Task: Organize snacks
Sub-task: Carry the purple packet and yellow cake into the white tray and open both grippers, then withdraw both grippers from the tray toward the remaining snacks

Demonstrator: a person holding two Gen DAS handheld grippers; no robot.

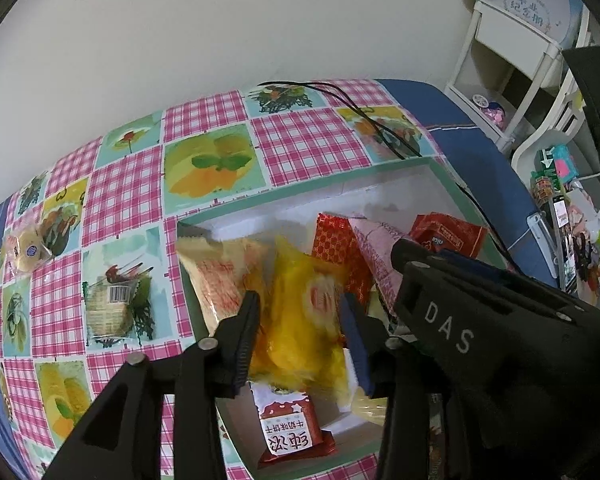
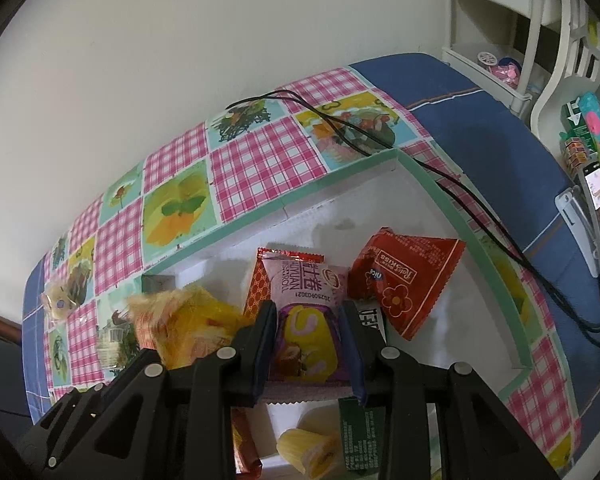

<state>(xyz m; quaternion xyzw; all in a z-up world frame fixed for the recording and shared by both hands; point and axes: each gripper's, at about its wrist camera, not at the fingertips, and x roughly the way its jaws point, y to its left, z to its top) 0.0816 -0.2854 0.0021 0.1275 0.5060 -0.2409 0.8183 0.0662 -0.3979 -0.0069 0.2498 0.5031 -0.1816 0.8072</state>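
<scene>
A white box with a green rim sits on the checked tablecloth and holds several snack packets. My left gripper is shut on a yellow snack packet and holds it over the box. My right gripper is shut on a pink-and-purple roll-cake packet, also over the box; its body shows in the left wrist view. A red triangular packet and a red biscuit packet lie in the box. A yellow jelly cup lies below my right gripper.
Two clear-wrapped snacks lie on the cloth left of the box: one near the box, one at the far left edge. A black cable runs across the box's right rim. A phone on a stand and cluttered shelves are at the right.
</scene>
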